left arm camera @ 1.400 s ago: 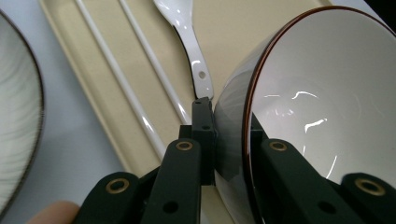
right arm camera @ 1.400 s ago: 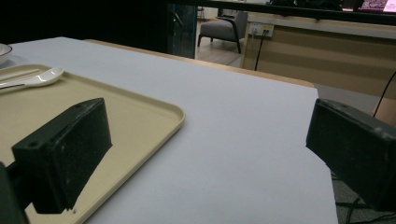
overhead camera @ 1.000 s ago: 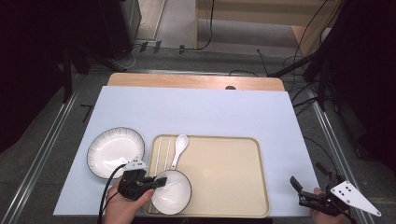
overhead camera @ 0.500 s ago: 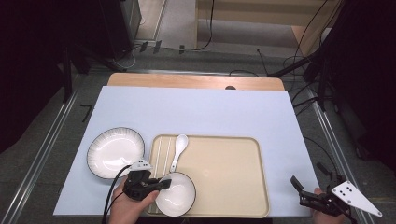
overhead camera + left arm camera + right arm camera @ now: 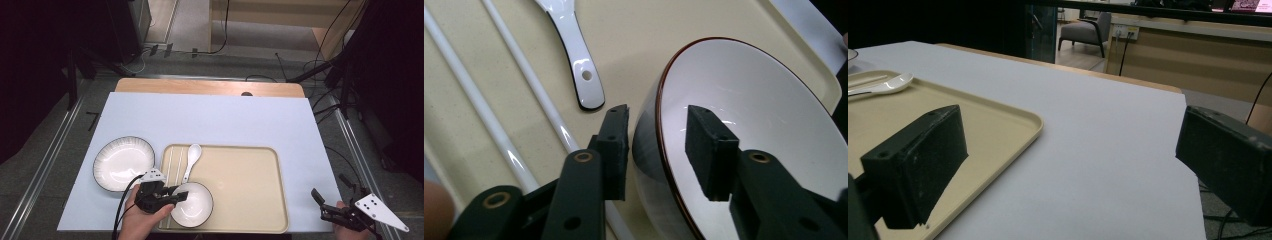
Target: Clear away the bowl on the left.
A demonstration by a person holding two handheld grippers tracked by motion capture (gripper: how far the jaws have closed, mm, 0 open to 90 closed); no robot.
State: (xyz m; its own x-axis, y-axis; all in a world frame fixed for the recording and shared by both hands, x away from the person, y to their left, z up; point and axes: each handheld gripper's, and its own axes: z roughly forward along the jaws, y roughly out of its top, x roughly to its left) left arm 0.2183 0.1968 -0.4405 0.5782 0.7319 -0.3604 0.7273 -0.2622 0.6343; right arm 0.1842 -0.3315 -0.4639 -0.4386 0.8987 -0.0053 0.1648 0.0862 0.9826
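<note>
On the tray [image 5: 250, 175], left tongs [image 5: 656, 145] have just been opening, seemingly clear of the bowl [image 5: 749, 130] rim.

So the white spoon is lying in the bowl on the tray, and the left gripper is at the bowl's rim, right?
Not quite. The spoon lies on the tray itself, beside the chopsticks, not in the bowl. The high view shows it. The left gripper is at the bowl's rim, jaws just opening astride it.

In the left gripper view the bowl [image 5: 754, 125] runs off the bottom edge, its near rim behind the tool.
</note>
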